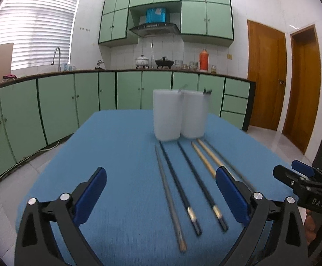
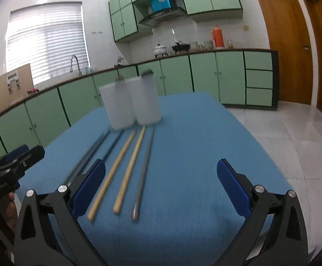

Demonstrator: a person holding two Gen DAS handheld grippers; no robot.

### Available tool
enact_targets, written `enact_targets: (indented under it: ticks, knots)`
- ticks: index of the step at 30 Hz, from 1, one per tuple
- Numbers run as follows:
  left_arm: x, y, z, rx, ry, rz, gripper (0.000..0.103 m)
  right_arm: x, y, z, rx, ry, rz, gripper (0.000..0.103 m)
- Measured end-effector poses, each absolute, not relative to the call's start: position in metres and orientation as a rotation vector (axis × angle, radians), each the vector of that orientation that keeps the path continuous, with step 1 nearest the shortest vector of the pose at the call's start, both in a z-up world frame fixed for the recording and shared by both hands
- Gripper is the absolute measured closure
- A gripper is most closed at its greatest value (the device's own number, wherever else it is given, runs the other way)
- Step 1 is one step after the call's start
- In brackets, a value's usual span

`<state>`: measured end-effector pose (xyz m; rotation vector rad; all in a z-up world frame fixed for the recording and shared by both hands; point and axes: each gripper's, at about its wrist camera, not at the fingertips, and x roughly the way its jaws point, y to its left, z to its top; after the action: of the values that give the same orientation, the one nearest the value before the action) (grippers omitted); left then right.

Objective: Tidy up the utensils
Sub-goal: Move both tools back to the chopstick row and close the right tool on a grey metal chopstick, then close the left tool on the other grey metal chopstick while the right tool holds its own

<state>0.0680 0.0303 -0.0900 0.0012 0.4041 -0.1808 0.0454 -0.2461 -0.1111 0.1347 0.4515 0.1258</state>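
Chopsticks lay in a row on the blue table (image 1: 116,146), just in front of the two white cups (image 1: 167,115): a grey one (image 1: 169,196), two black ones (image 1: 178,184), two wooden ones (image 2: 113,175) and another grey one (image 2: 144,168). You held your left gripper (image 1: 161,197) over the black pair, fingers spread and pinching nothing. Your right gripper (image 2: 161,188) hovered beside the wooden pair, fingers (image 2: 233,186) spread too.

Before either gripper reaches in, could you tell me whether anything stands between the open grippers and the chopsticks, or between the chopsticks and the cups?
Nothing visible does. The chopsticks lie bare on the blue table, reaching toward the two white cups.
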Motion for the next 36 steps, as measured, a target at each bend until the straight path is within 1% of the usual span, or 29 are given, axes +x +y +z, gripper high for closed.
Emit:
enact_targets:
  ticks: [7,9,10,11,12,14,15,20,24,29,36]
  knots:
    - [0.053,0.037,-0.108,-0.015,0.415,-0.159,0.006,0.025,-0.230,-0.132,0.079,0.443,0.105,0.006]
    - [0.049,0.038,-0.110,-0.020,0.416,-0.158,0.006,0.023,-0.226,-0.136,0.058,0.445,0.105,0.016]
    - [0.047,0.038,-0.111,-0.021,0.417,-0.159,0.006,0.023,-0.223,-0.138,0.043,0.451,0.104,0.027]
    - [0.044,0.039,-0.113,-0.020,0.416,-0.158,0.006,0.025,-0.223,-0.138,0.036,0.457,0.103,0.030]
    - [0.043,0.039,-0.113,-0.020,0.416,-0.157,0.006,0.025,-0.222,-0.141,0.034,0.461,0.105,0.031]
    - [0.041,0.040,-0.114,-0.022,0.417,-0.159,0.006,0.024,-0.220,-0.144,0.034,0.464,0.113,0.045]
    - [0.040,0.040,-0.114,-0.022,0.417,-0.157,0.006,0.024,-0.218,-0.145,0.030,0.467,0.114,0.047]
    - [0.038,0.039,-0.116,-0.025,0.425,-0.162,0.006,0.028,-0.214,-0.147,0.015,0.461,0.108,0.069]
    - [0.037,0.036,-0.119,-0.022,0.430,-0.168,0.006,0.028,-0.211,-0.149,-0.008,0.447,0.105,0.074]
    - [0.037,0.032,-0.123,-0.024,0.441,-0.171,0.006,0.028,-0.203,-0.150,-0.044,0.433,0.116,0.096]
    - [0.033,0.026,-0.134,-0.013,0.457,-0.156,0.008,0.026,-0.205,-0.153,-0.014,0.423,0.120,0.096]
